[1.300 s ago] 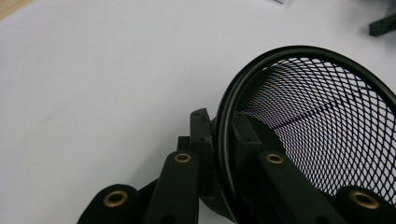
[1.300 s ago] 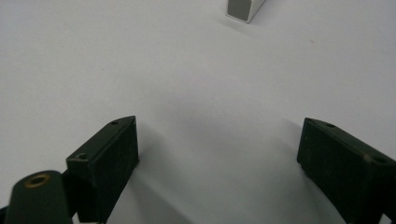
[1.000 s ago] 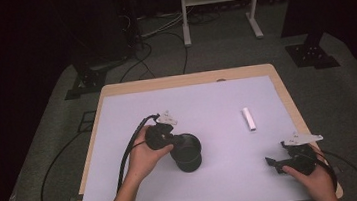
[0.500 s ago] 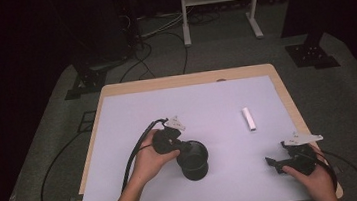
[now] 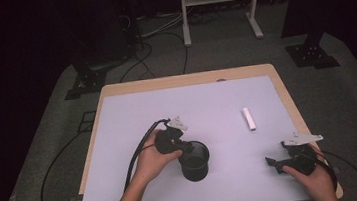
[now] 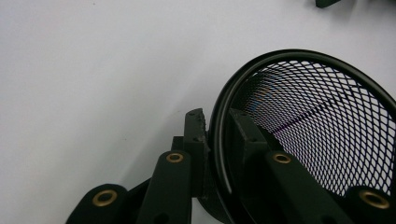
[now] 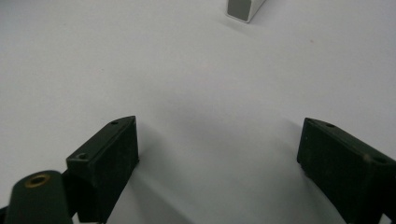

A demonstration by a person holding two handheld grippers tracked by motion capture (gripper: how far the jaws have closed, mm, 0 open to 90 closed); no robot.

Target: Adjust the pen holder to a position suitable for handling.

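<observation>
Overhead view; two close tabletop (image 5: 217, 101) views

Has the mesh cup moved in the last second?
Yes. The mesh cup, clamped at its rim by the left gripper, has slid right and toward the person, closing on the fixed white stick.

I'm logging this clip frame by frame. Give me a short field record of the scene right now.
surface: pale table top
left gripper: shut on the rim of the black mesh cup, one jaw inside, one outside
right gripper: open, low over bare table
other item: small white block, lying apart from both grippers
</observation>
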